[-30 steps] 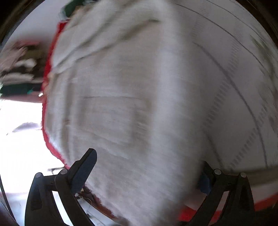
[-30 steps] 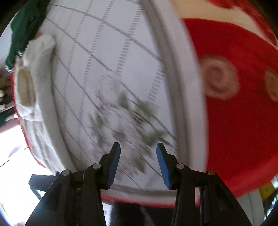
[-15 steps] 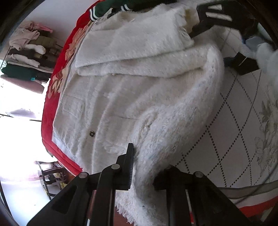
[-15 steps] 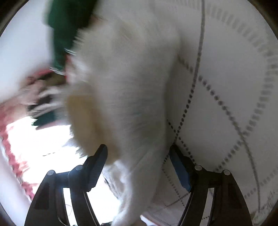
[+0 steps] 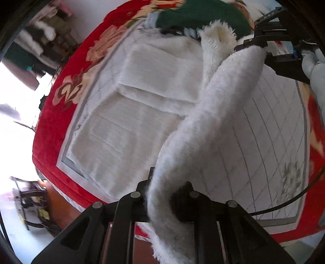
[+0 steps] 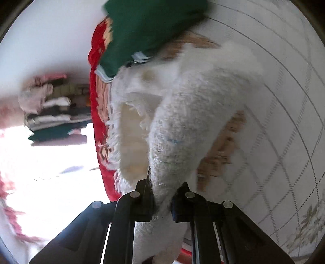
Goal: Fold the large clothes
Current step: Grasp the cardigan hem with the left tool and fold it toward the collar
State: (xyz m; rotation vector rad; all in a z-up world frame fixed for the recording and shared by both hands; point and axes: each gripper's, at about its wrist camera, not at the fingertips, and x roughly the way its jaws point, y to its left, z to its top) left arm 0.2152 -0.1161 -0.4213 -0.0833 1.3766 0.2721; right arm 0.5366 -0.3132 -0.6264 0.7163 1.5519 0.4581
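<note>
— Bed: what's on the red blanket [image 5: 61, 113]?
— Your white fuzzy garment [image 5: 142, 113], half lifted. Left tongs [image 5: 162, 195] clench its edge; right tongs [image 6: 162, 201], just closed, grip it too. Pads hidden by fleece; no readable labels.

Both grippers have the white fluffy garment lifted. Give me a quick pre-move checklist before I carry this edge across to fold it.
1. Left gripper shut on the white garment: ok, fabric pinched between its fingers.
2. Right gripper shut on the garment: ok; its jaws have just closed on the edge.
3. Held edge off the bed: ok, it runs raised from one gripper to the other.
4. Rest of the garment lying flat: ok, spread on the white quilt.
5. Green garment clear of the fold: not ok, it touches the far end of the white one.
6. Grip deep enough to hold: cannot tell.
</note>
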